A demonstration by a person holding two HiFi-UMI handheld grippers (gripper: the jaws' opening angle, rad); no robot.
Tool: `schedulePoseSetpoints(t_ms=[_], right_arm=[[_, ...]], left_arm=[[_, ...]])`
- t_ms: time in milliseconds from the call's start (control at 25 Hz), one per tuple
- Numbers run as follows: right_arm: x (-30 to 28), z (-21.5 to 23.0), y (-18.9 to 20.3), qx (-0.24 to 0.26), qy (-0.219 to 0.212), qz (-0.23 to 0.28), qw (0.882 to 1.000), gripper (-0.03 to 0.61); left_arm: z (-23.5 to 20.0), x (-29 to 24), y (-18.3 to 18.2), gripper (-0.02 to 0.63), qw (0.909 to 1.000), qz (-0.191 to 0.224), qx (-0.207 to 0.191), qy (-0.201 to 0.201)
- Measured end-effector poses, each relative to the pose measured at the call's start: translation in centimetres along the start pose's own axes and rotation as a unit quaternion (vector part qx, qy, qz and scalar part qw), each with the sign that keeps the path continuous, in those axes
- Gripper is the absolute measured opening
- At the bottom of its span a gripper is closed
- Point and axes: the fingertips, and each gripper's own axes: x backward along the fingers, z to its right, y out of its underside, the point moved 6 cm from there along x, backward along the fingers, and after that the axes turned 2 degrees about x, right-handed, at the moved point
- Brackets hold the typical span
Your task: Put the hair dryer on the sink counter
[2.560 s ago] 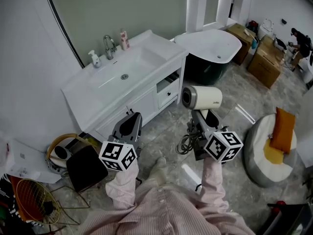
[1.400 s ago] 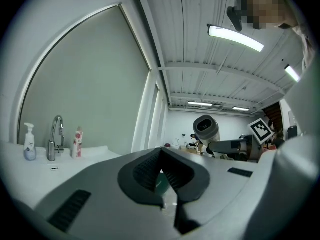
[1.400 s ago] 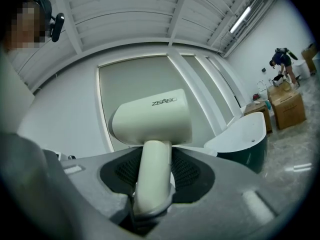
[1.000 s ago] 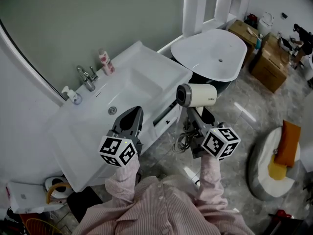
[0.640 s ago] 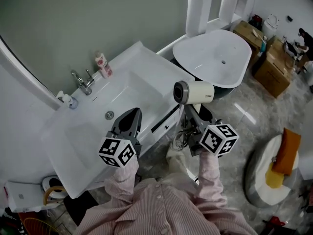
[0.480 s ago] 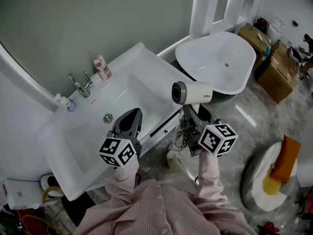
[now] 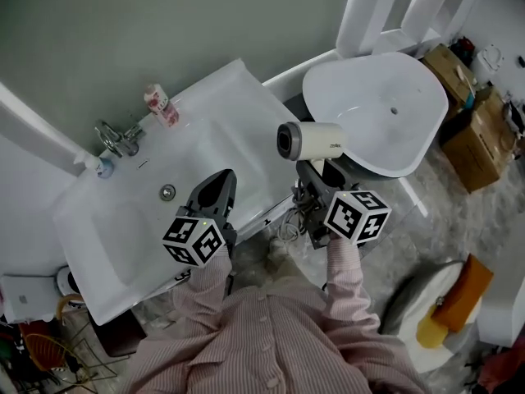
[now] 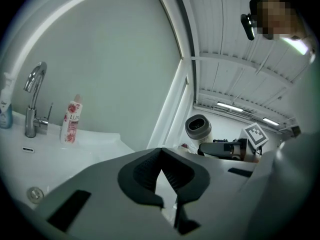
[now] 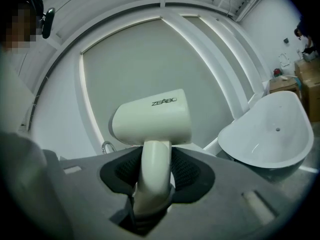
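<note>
Carrying hair dryer (image 7: 316, 140) (still clamped), right gripper (image 7: 315, 179) has neared sink counter (image 7: 235, 98).

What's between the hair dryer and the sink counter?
Nothing visible. The right tongs hold the hair dryer by its handle beside the bare right end of the sink counter; the bottle and faucet stand at the back.

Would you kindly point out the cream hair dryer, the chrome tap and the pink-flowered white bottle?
Cream hair dryer (image 7: 318, 140): head view, side of its barrel.
Chrome tap (image 8: 31, 120): left gripper view, its upright body.
Pink-flowered white bottle (image 8: 72, 123): left gripper view, its label.
</note>
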Motion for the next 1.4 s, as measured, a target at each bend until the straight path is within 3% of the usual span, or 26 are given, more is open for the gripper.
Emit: schedulePoseSetpoints(t_ms=[720,1080,1400], right_arm=[[-10.7,6.7,-1.4,-0.016,-0.049,-0.085,0.995,0.161],[-18.1,7.8,0.7,-0.003,-0.041,-0.152,0.988,0.161],[-23.0,9.5,3.4,0.018,-0.014,-0.229,0.973,0.161]], left_arm=[[-3.2,-7.5,2.2,0.002,0.9959,-0.005,0.045,-0.078],[-8.3,-9.5,3.6,0.002,0.9895,-0.018,0.097,-0.106],[-11.4,-11.4,5.6,0.002,0.9828,-0.037,0.14,-0.115]])
